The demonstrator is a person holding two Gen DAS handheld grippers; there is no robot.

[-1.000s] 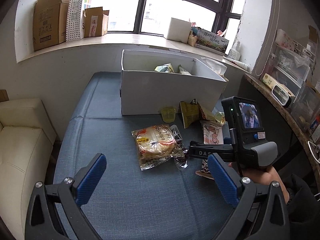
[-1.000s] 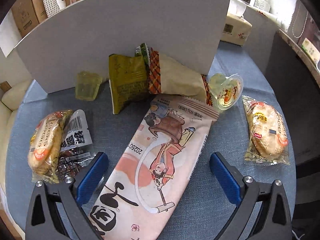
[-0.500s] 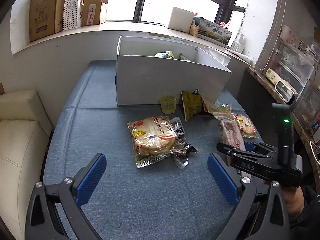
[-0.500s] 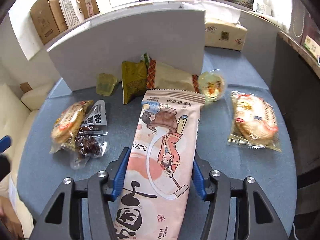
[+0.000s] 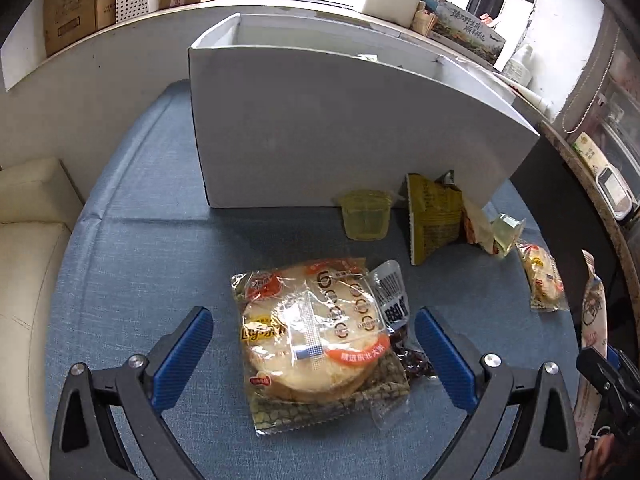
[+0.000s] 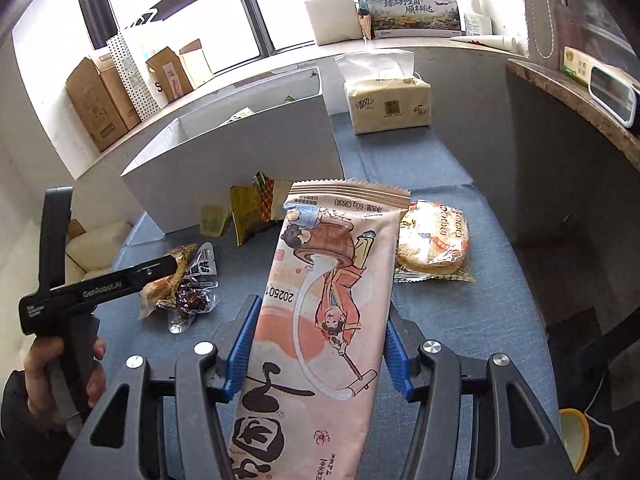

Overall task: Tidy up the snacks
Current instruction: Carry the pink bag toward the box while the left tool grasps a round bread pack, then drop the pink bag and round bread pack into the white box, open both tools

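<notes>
My right gripper (image 6: 316,354) clamps pink snack packet (image 6: 324,300), long axis pointing forward; white box (image 6: 240,160) ahead-left. Left gripper (image 5: 314,354) open, straddling bread pack (image 5: 316,340).

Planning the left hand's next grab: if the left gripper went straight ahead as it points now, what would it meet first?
Most likely the round bread packet, lying between the open left gripper fingers; depth is unclear.

Both views toward white box (image 5: 340,128)
</notes>
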